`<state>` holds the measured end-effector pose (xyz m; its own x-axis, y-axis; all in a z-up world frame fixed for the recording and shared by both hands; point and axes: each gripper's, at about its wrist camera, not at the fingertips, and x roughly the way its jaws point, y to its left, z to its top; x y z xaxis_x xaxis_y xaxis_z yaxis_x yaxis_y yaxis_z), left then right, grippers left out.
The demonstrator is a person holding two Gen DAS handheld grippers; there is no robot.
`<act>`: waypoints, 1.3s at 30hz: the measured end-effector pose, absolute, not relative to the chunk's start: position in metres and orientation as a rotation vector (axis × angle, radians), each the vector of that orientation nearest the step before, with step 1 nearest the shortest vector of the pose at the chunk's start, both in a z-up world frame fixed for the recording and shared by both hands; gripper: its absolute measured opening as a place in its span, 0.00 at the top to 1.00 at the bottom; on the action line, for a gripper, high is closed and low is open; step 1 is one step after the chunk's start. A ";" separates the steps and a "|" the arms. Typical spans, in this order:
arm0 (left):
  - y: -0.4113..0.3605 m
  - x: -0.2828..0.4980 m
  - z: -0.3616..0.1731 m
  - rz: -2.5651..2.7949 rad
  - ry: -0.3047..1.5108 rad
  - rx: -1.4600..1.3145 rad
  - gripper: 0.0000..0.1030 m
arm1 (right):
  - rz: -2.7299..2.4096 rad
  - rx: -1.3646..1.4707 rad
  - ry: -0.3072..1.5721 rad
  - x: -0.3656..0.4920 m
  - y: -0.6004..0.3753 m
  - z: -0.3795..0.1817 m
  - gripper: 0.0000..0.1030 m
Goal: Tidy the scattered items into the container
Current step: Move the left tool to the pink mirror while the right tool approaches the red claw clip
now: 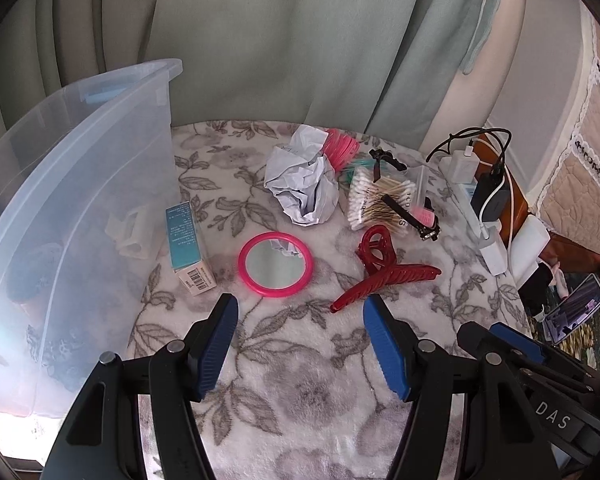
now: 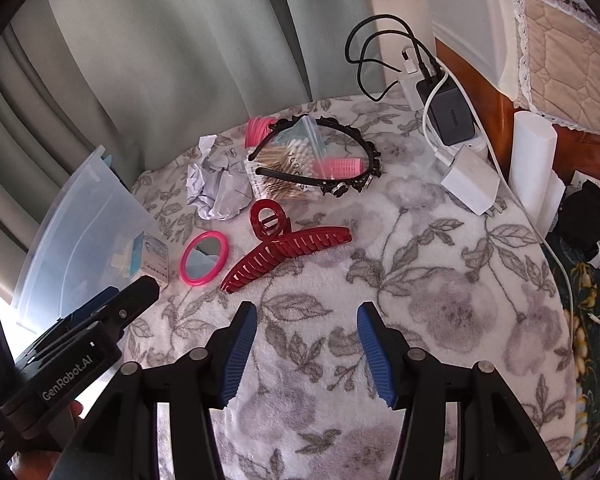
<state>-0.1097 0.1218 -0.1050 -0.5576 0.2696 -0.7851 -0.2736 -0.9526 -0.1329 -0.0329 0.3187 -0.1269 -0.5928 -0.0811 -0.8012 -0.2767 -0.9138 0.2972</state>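
Note:
A clear plastic bin [image 1: 112,152] stands at the left of the floral-covered table [image 1: 300,392]. Beside it lie a teal box [image 1: 188,248], a pink round mirror [image 1: 275,264], a red claw clip [image 1: 384,268], crumpled paper [image 1: 304,180], a bag of cotton swabs [image 1: 380,196], a black headband [image 2: 320,176] and pink rollers [image 1: 342,146]. My left gripper [image 1: 300,316] is open and empty, just short of the mirror and clip. My right gripper [image 2: 306,320] is open and empty, just short of the red claw clip [image 2: 284,248].
A power strip with chargers and cables [image 2: 448,116] lies at the table's far right. A white box [image 2: 470,182] sits next to it. A phone [image 1: 576,312] lies off the right edge. Curtains [image 1: 280,40] hang behind.

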 end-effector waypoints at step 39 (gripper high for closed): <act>0.145 -0.208 -0.179 2.493 0.162 -1.421 0.28 | 2.746 -1.465 0.382 -0.144 0.297 -0.155 0.45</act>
